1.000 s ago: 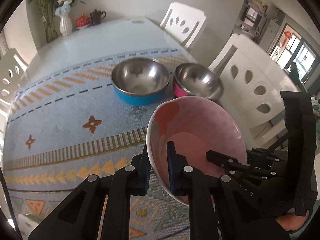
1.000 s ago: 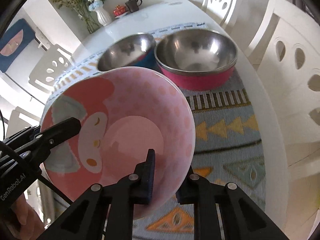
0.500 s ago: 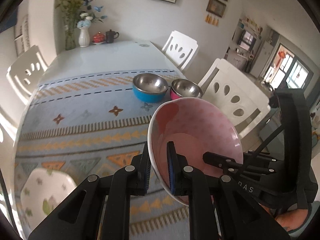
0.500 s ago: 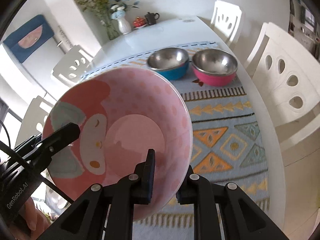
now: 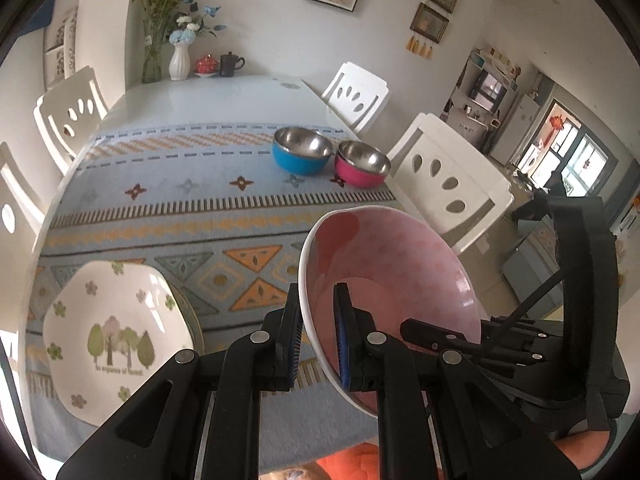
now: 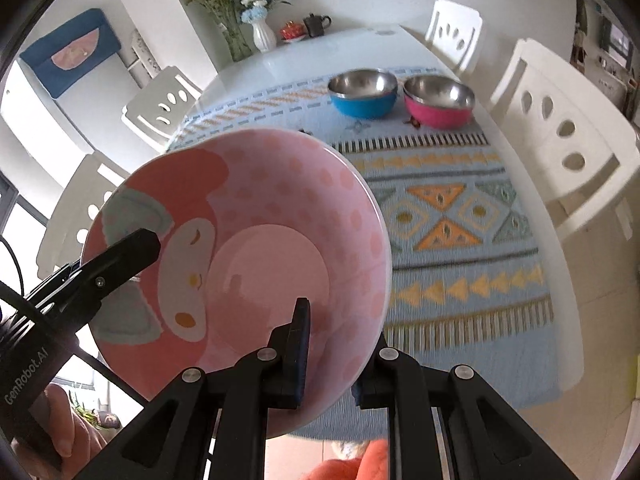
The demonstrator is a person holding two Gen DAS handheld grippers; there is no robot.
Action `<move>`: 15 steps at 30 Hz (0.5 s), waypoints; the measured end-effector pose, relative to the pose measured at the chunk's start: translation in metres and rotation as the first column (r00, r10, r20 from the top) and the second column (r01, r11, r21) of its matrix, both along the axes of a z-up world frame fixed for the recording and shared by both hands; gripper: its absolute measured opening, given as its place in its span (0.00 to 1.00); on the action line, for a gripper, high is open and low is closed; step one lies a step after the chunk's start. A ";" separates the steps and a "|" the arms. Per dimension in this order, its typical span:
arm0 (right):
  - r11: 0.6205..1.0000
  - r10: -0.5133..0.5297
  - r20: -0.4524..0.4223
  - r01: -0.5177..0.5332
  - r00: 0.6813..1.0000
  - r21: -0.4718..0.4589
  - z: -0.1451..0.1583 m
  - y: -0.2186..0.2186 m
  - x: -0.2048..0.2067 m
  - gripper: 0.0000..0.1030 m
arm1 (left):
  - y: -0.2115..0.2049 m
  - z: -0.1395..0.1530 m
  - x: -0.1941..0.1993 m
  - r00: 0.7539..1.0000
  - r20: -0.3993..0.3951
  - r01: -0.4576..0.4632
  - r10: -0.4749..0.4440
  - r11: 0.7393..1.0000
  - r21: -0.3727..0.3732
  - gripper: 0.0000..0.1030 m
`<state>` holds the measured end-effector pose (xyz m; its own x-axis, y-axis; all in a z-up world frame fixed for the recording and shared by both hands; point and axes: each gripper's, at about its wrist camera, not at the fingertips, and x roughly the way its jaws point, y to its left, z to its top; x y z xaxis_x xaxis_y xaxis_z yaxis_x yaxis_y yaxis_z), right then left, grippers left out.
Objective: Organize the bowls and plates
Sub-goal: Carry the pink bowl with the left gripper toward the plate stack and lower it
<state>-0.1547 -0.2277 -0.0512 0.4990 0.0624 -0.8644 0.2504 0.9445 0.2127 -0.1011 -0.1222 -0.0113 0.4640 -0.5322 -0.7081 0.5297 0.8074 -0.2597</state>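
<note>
A pink cartoon-print bowl (image 5: 400, 272) hangs tilted above the table's near edge, held by both grippers. My left gripper (image 5: 318, 320) is shut on its left rim, one pad inside and one outside. My right gripper (image 6: 336, 340) is shut on the bowl's (image 6: 256, 240) near rim; its outer finger is hidden behind the bowl wall. A white plate printed with trees (image 5: 112, 336) lies at the near left of the patterned mat. Far across the mat stand a blue steel bowl (image 5: 302, 156) and a magenta steel bowl (image 5: 362, 168), side by side.
White chairs (image 5: 448, 176) line both sides of the table. A vase of flowers (image 5: 179, 60), a red cup and a dark teapot (image 5: 230, 65) stand at the far end. A person's hand (image 6: 60, 436) grips the left handle.
Both grippers have drawn back and upward with the pink bowl, away from the steel bowls toward the table's near edge. The white tree plate has come into the left wrist view.
</note>
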 end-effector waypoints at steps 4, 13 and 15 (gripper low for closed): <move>1.000 -0.027 -0.041 0.027 0.999 0.003 -0.015 -0.004 -0.005 0.16 | -0.006 -0.018 -0.003 0.999 -0.032 0.004 -0.003 1.000 0.024 0.11; 0.999 -0.029 -0.131 0.031 0.991 0.010 -0.046 -0.022 0.018 0.17 | -0.021 -0.055 0.022 0.992 -0.123 -0.004 0.011 0.999 0.054 0.11; 1.000 -0.012 -0.159 0.010 0.987 -0.010 -0.052 -0.026 0.031 0.17 | -0.027 -0.060 0.033 0.990 -0.142 -0.001 0.009 0.998 0.061 0.11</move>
